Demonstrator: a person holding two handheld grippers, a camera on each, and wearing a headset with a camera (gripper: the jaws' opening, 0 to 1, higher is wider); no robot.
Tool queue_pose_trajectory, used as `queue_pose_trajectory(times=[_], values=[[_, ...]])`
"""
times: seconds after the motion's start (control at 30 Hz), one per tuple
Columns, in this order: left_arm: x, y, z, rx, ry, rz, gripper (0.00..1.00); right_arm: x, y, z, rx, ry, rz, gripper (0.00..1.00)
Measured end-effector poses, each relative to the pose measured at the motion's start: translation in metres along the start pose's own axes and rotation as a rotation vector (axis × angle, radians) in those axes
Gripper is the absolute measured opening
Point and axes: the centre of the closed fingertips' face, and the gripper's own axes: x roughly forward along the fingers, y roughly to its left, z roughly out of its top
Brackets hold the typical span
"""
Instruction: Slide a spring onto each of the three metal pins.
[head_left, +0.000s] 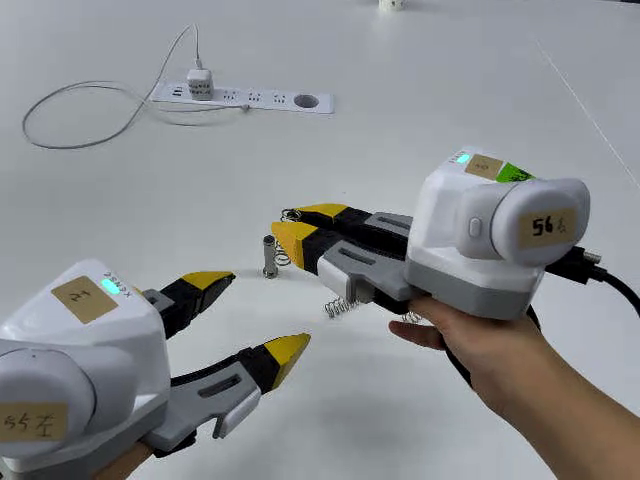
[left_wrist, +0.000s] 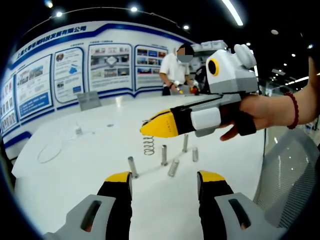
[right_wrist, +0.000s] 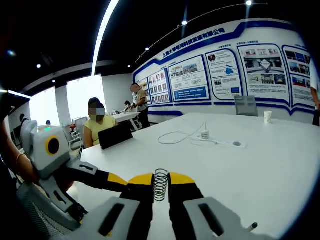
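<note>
Mid-frame, the right gripper is clamping a spring, the left gripper is hanging open, and the pins are looking bare, so none seems done.

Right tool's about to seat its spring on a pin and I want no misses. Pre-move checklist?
1. Spring held in right tool: ok.
2. Left tool open, short of the pins: ok.
3. Nearest pin upright: ok.
4. All pins upright: not ok, leaning pin is off vertical.
5. Spring lined up over a pin: cannot tell.
</note>
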Motion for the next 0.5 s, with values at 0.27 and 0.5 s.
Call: queue_pose_trajectory(times=[0.27, 0.5], values=[[0.000, 0.001, -0.002, 0.012, -0.006, -0.009, 0.64, 0.016, -0.014, -0.004, -0.028, -0.002, -0.039, 0.11], [0.001, 0.003, -0.003, 0.005, -0.016, -0.007, 0.72, 0.029, -0.023, -0.005, -0.046, -0.013, -0.069, 0.11]])
